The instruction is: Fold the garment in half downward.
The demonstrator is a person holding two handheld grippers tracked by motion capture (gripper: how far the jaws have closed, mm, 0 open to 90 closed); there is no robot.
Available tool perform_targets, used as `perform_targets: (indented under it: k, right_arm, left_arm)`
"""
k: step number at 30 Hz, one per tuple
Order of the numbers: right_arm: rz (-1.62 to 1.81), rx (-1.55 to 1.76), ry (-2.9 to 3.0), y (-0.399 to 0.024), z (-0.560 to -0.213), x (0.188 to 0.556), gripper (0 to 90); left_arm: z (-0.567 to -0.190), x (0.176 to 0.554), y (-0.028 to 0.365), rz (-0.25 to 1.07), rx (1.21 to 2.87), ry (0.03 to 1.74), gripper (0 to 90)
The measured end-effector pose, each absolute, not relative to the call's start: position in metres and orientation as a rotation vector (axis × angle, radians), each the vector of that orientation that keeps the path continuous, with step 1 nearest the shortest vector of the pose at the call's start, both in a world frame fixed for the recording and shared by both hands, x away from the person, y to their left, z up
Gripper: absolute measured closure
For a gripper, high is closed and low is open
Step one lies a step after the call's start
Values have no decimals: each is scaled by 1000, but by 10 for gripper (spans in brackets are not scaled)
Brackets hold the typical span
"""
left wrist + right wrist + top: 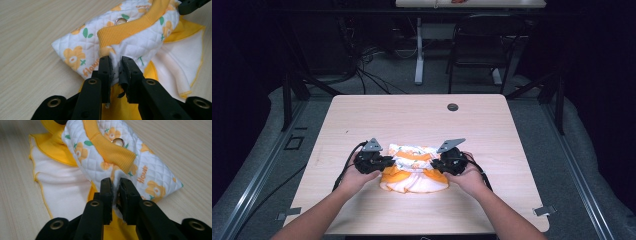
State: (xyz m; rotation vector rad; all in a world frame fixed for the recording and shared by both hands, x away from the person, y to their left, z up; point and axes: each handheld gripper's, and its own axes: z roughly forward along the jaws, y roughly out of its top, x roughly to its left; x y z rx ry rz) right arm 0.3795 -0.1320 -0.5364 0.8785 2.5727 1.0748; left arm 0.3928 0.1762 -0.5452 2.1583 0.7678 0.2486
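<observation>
A small quilted white garment with orange flowers, yellow ribbed trim and a yellow-edged white skirt lies folded on the wooden table. My left gripper is at its left end and my right gripper at its right end, both low on the table. In the left gripper view the jaws stand slightly apart with a fold of the garment loose between them. The right gripper view shows the same: a narrow gap between the jaws with the garment's edge in it. Both are open.
A round grommet hole sits near the table's far edge. Beyond the table stand a dark chair and a white desk leg with cables on the floor. Bare tabletop surrounds the garment.
</observation>
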Motion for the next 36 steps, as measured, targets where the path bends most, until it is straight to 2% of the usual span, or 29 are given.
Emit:
perform_targets:
  k: [2,10,19,27,36]
  right_arm:
    - [1107,903,2541,-136,-531,380,742]
    - [1157,946,2485,-139,-517,389,688]
    - [1112,1009,2443,-136,-520,402,650]
    - [1110,933,2517,-129,-527,390,625]
    - [1100,886,2549,-130,-532,373,604]
  left_arm:
    - [-539,395,178,252,2146,774,743]
    - [-521,407,181,280,2090,802,664]
    - [-532,429,176,315,2108,893,627]
    - [-535,413,166,258,2141,811,601]
    - [-542,392,164,255,2185,740,572]
